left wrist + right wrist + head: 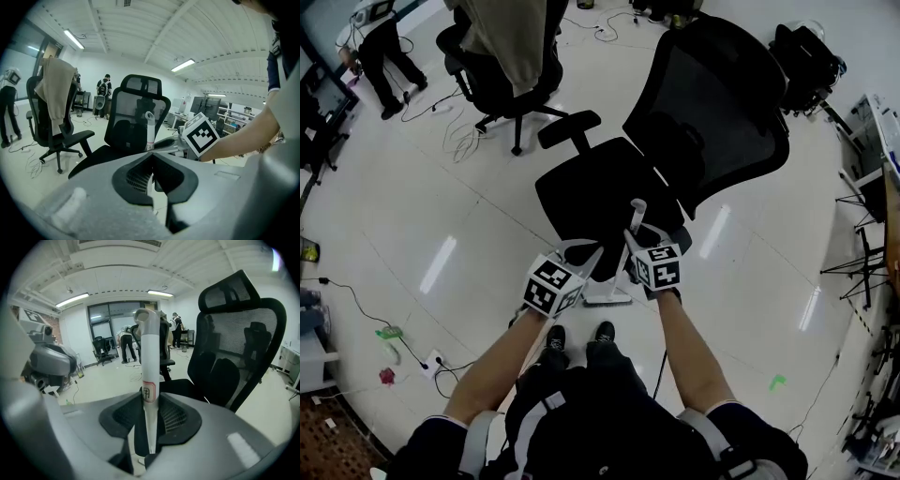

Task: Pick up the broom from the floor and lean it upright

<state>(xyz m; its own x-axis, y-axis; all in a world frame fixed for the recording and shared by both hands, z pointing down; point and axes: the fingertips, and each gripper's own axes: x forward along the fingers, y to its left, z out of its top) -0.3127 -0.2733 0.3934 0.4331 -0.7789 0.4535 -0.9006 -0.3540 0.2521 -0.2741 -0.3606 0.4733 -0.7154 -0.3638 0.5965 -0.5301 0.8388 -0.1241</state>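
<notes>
White broom (149, 357) in right hand-held gripper (149, 399)

Broom (146, 357) lower end behind right tool (149, 401)

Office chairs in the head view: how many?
2. A black mesh-backed office chair stands at centre; another black office chair, draped with beige cloth, is at top left. More may be hidden.

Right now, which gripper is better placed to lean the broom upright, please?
Right: the right gripper holds the broom handle between its jaws; the left gripper is shut, short of it.
</notes>
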